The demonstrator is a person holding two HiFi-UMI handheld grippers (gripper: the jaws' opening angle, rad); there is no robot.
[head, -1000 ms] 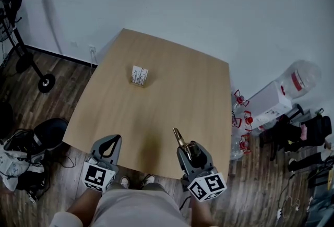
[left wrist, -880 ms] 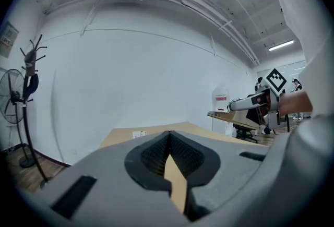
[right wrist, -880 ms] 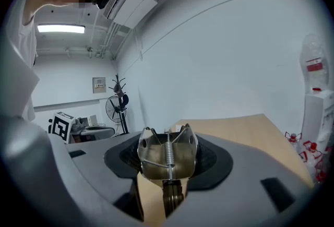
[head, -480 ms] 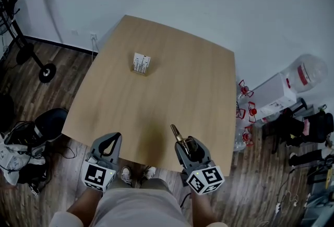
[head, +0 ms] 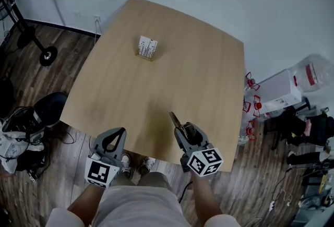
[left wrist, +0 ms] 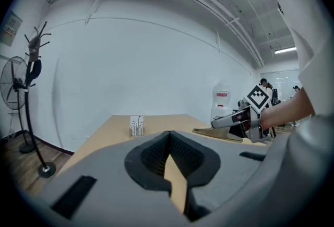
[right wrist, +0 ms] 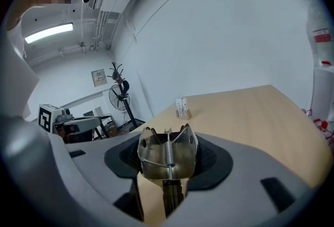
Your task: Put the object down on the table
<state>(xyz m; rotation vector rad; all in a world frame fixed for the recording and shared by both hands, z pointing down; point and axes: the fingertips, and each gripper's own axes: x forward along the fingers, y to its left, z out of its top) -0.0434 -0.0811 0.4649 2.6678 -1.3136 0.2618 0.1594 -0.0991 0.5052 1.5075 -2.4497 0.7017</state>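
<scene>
A metal spring clip (head: 176, 121) sticks out forward from my right gripper (head: 183, 133), which is shut on it just over the near edge of the wooden table (head: 203, 80). In the right gripper view the clip (right wrist: 167, 154) fills the jaws, its spring and two shiny wings facing the camera. My left gripper (head: 113, 141) hovers by the table's near left edge, its jaws shut with nothing between them (left wrist: 169, 137). From the left gripper view I see the right gripper (left wrist: 245, 119) holding the clip (left wrist: 211, 132) low over the tabletop.
A small white card block on a wooden stand (head: 147, 47) sits toward the far side of the table. Large water bottles (head: 313, 72) and red-capped items (head: 251, 106) lie on the floor at right. A fan base (head: 47, 55) and bags (head: 21, 134) are at left.
Both grippers have sunk toward the table's near edge, the right one more, with the clip still held. The head view has shifted, so the table sits further right.
</scene>
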